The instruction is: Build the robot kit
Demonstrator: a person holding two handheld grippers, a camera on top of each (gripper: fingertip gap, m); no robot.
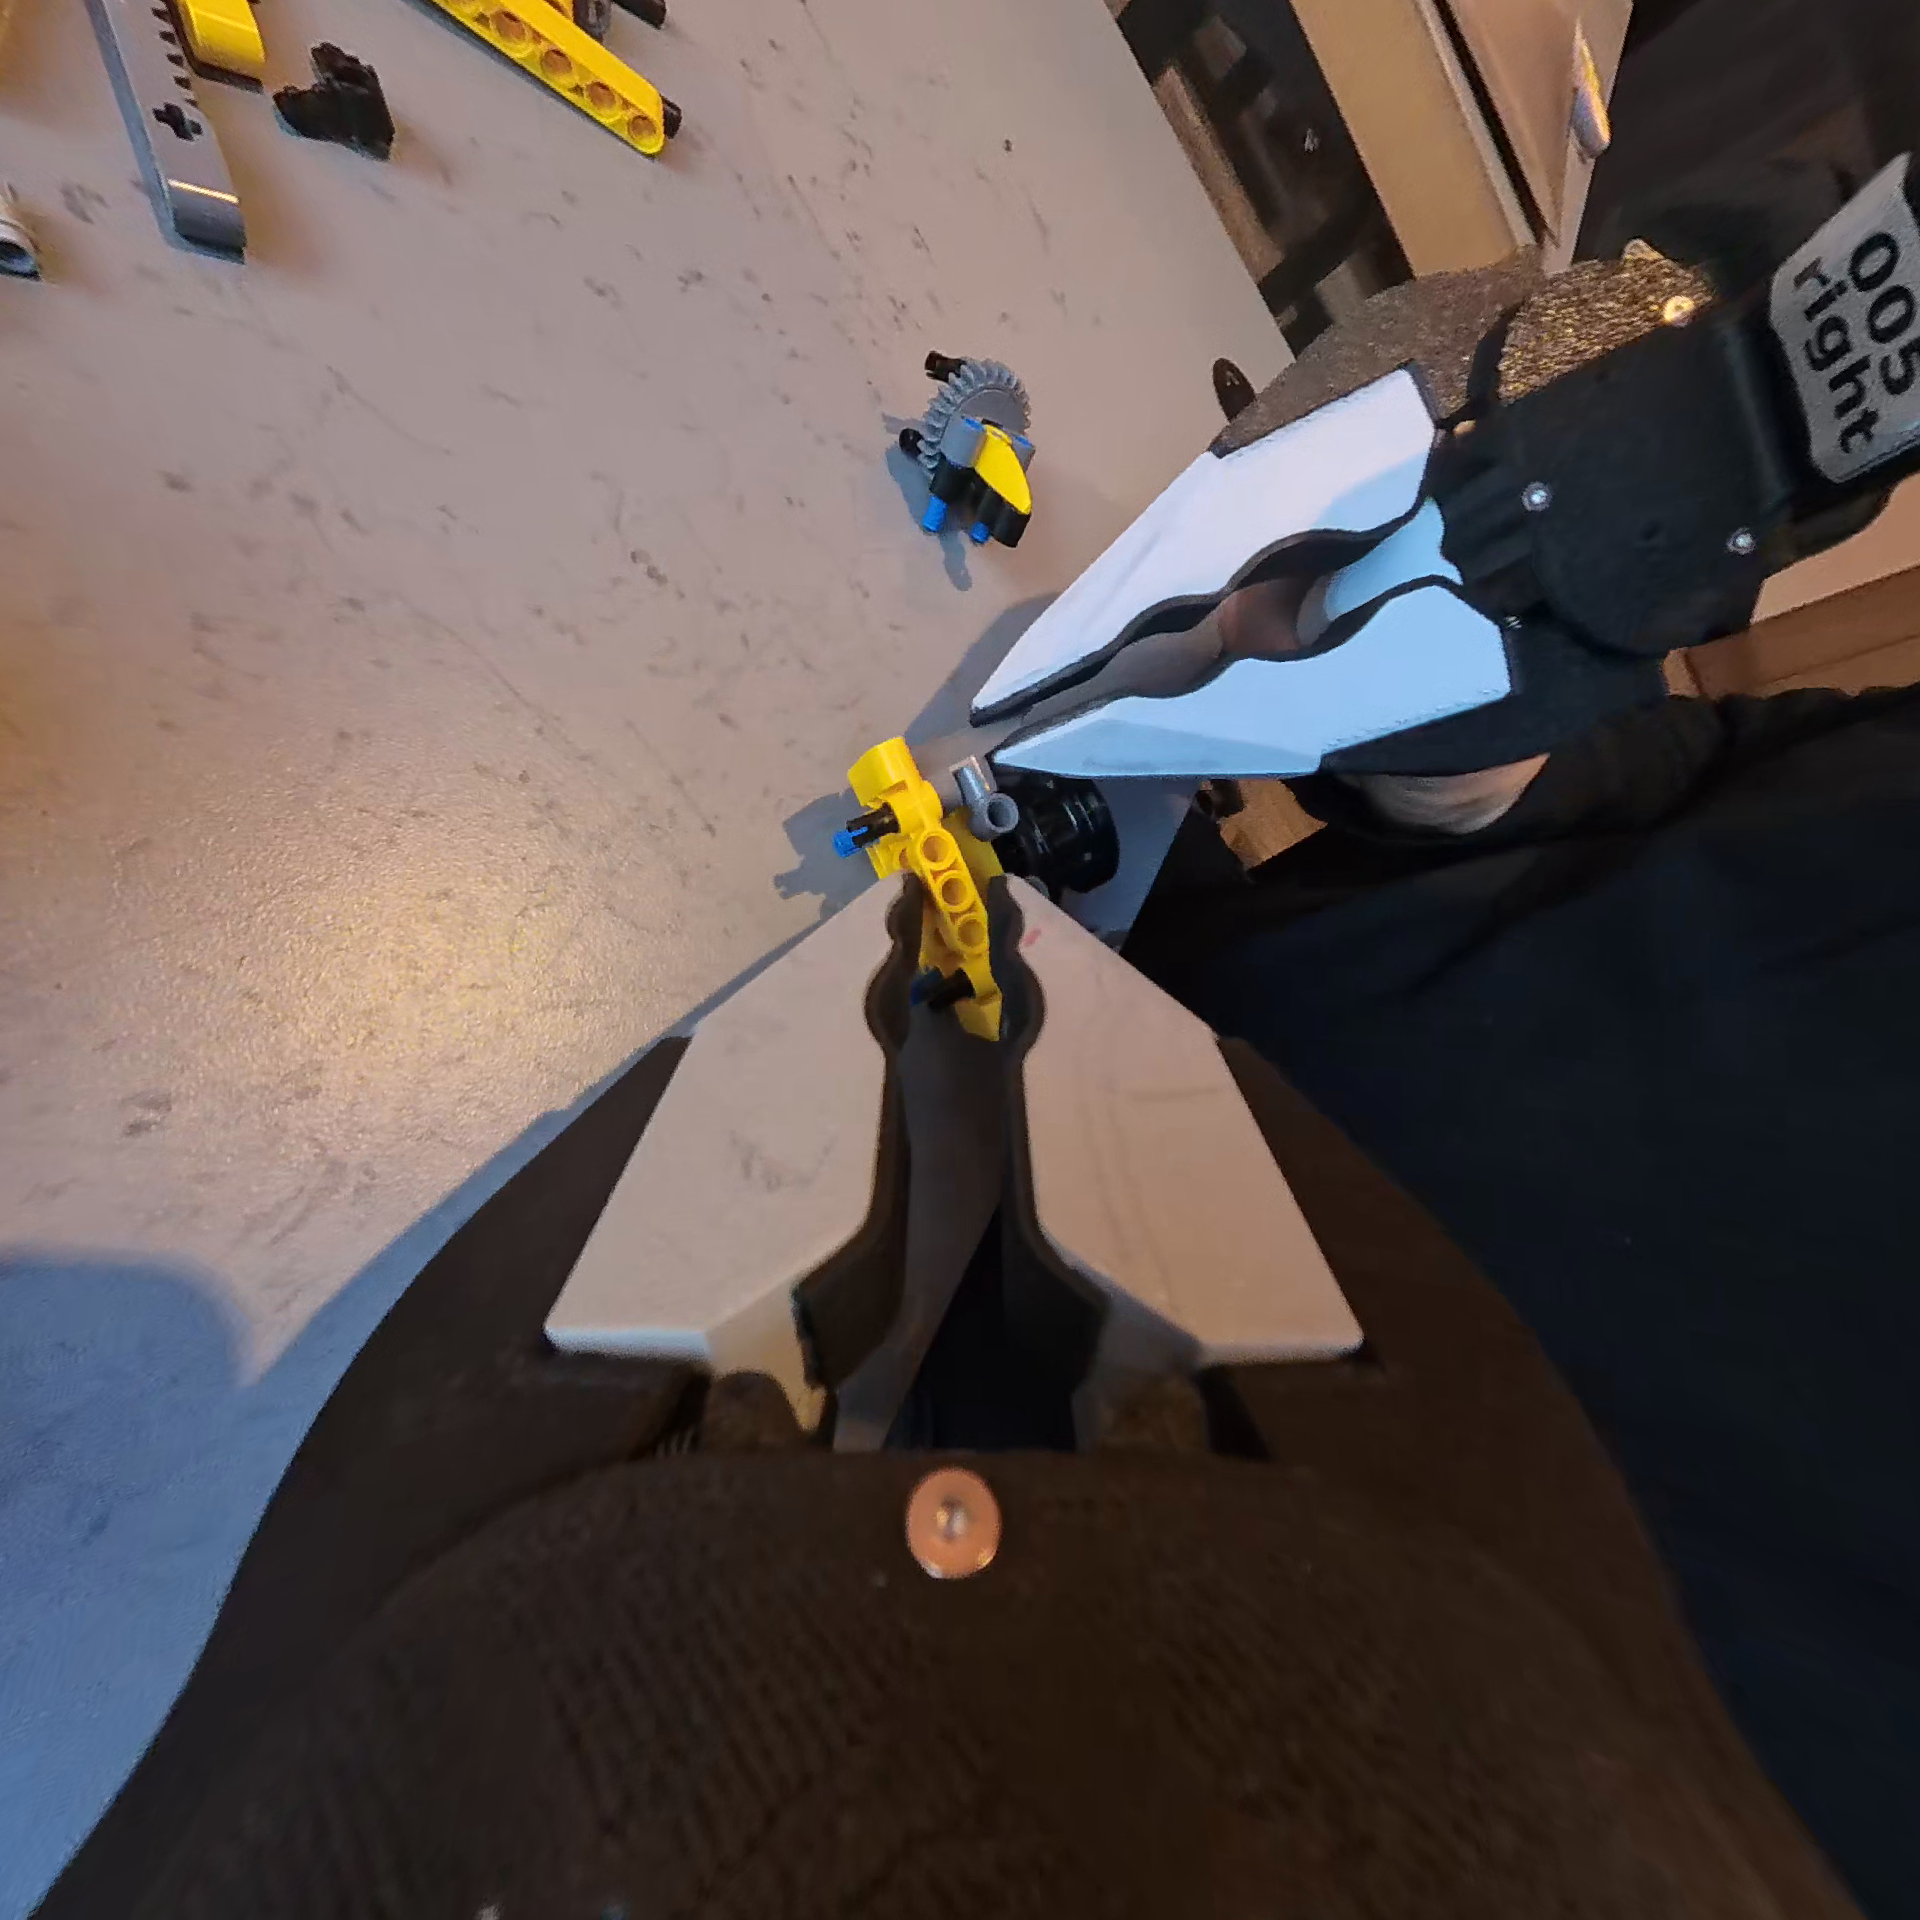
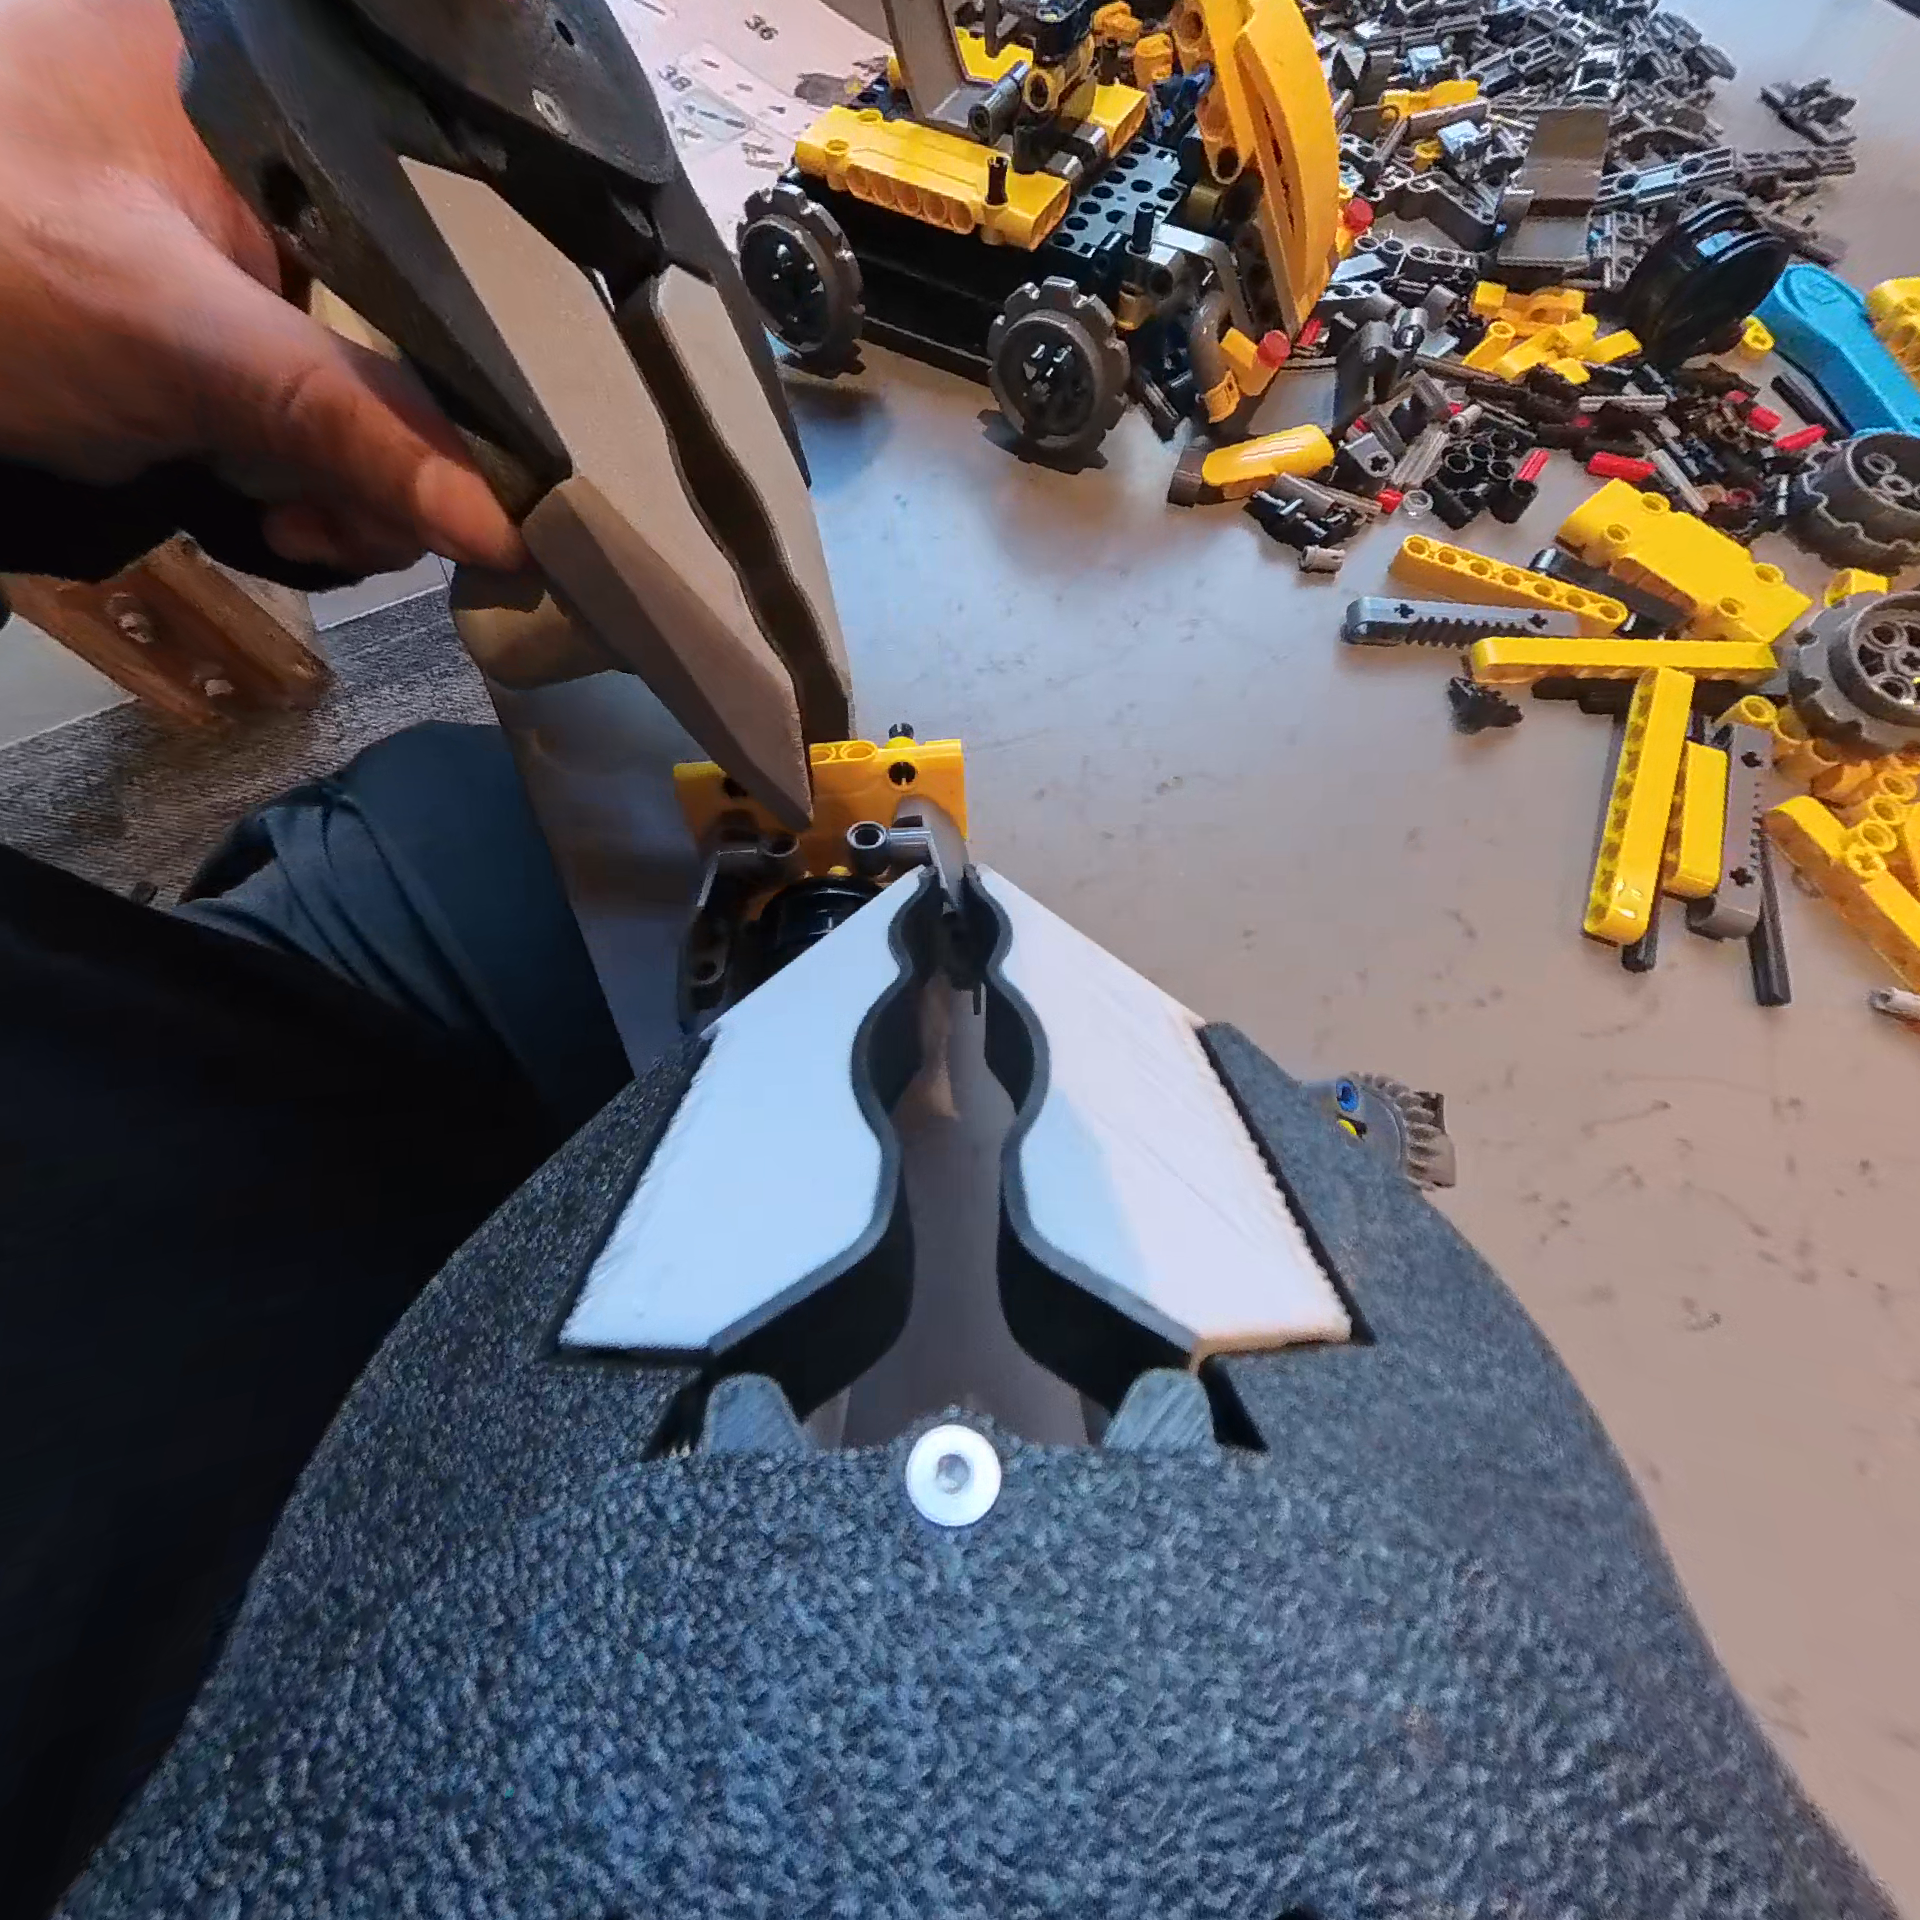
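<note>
Left gripper [image 1: 951,935] clamped on yellow assembly [image 1: 930,852], its beam lying lengthwise between the fingers, far end projecting straight ahead. Right gripper [image 2: 948,894] closed on grey connector [image 2: 940,836] at that far end, meeting from the side, tips nearly touching. Held over table [image 1: 416,623] edge. Small gear unit [image 1: 977,457] well beyond. Loose parts pile [image 2: 1662,520] and yellow vehicle [image 2: 1039,208] farther off.

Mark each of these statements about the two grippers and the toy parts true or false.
1. The left gripper is shut on a yellow piece. True.
2. The right gripper is wide open and holds nothing. False: it is closed on a small grey part.
3. A half-built yellow toy vehicle stands on the table. True.
4. The small gear piece is held by a gripper. False: it lies loose on the table.
</note>
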